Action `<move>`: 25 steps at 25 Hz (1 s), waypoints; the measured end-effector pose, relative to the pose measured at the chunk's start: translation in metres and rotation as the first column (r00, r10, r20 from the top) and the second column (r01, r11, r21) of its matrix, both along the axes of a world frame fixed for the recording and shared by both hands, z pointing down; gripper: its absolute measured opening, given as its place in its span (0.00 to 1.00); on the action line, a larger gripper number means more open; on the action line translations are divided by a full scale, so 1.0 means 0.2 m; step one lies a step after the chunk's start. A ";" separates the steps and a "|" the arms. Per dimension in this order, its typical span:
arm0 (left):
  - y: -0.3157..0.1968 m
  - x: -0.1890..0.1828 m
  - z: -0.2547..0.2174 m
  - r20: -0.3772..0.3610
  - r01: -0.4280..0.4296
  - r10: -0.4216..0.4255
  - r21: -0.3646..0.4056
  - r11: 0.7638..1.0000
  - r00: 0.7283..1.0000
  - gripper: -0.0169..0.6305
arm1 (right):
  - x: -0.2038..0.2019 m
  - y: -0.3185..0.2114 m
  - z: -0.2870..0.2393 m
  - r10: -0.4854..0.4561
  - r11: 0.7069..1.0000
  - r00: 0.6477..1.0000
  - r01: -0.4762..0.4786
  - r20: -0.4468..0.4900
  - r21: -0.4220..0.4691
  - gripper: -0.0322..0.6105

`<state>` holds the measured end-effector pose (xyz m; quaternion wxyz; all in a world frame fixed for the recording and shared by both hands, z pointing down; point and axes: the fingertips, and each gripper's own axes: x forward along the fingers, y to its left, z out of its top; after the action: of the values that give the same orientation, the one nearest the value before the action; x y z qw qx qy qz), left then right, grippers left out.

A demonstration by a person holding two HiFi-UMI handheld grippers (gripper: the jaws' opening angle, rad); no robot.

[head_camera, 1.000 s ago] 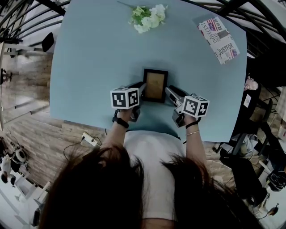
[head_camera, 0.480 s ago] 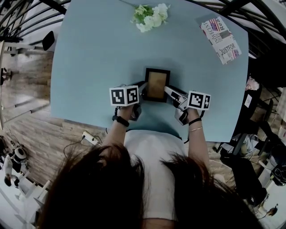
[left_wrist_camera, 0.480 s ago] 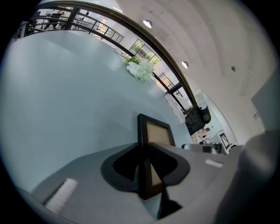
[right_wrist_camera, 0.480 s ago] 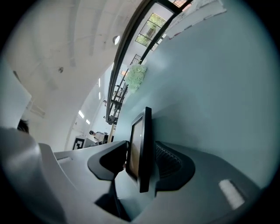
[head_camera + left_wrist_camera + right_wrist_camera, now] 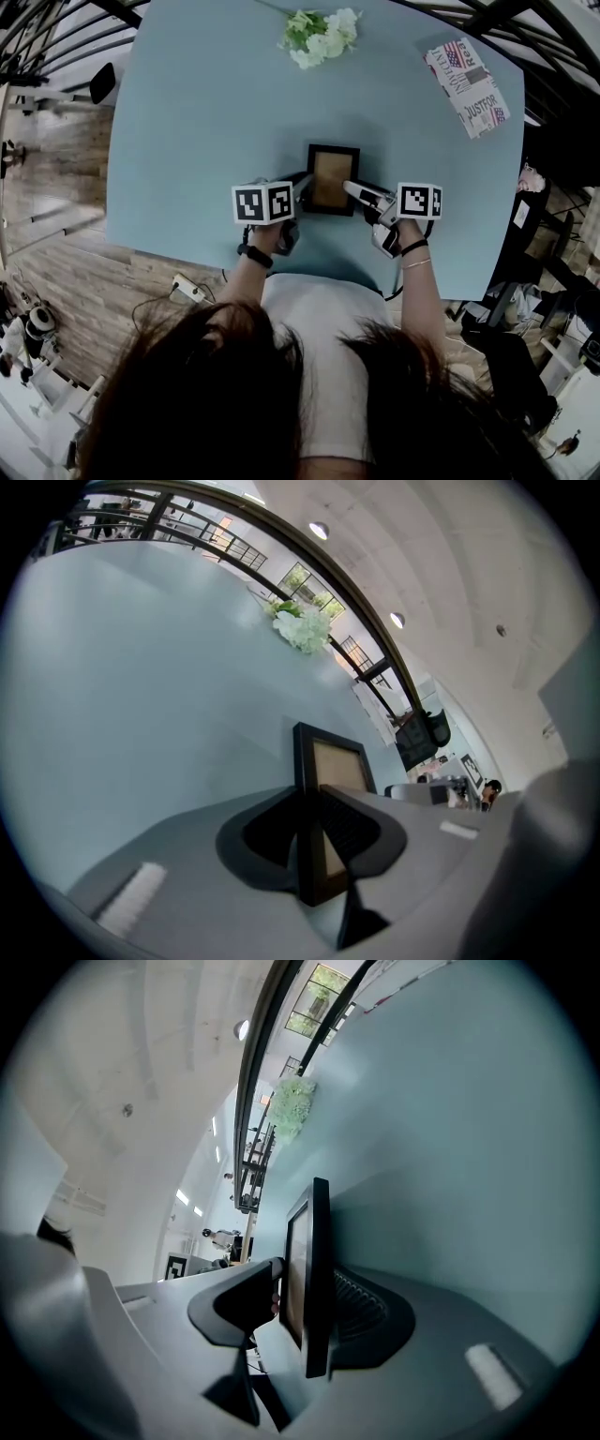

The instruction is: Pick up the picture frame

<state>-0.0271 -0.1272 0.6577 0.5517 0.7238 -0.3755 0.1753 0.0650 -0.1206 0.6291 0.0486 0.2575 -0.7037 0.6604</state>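
Head view: my right gripper (image 5: 352, 189) had swung in against the picture frame (image 5: 332, 178), near the worktop's (image 5: 206, 112) near edge. Left gripper view: my left gripper (image 5: 314, 801) clamped the frame's edge. Right gripper view: jaws stood wide, the frame between them, ungripped.

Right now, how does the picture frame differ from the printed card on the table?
The picture frame has a dark border round a plain tan middle; the printed card is pale, covered in lettering and flag patterns. The frame is by the near edge, with the left tongs and right tongs at its two sides; the card lies untouched at the far right corner, askew. Both are flat rectangles over the blue table.
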 end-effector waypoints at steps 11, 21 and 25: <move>0.00 0.00 0.00 -0.023 0.006 -0.006 -0.011 1.000 1.000 0.23 | 0.03 0.00 0.01 -0.106 0.993 0.989 0.110 0.099 -0.041 0.32; 0.00 0.00 0.00 -0.034 0.008 -0.008 -0.019 1.000 0.999 0.23 | -0.21 -0.07 -0.03 -0.144 0.989 0.971 0.147 0.192 -0.001 0.32; 0.00 -0.01 0.00 -0.033 0.003 -0.004 -0.019 1.000 0.999 0.23 | -0.23 -0.08 -0.04 -0.134 0.991 0.972 0.136 0.195 0.002 0.30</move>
<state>-0.0282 -0.1270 0.6579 0.5650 0.7206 -0.3660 0.1661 0.0182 -0.1358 0.6218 0.0258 0.1431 -0.7170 0.6817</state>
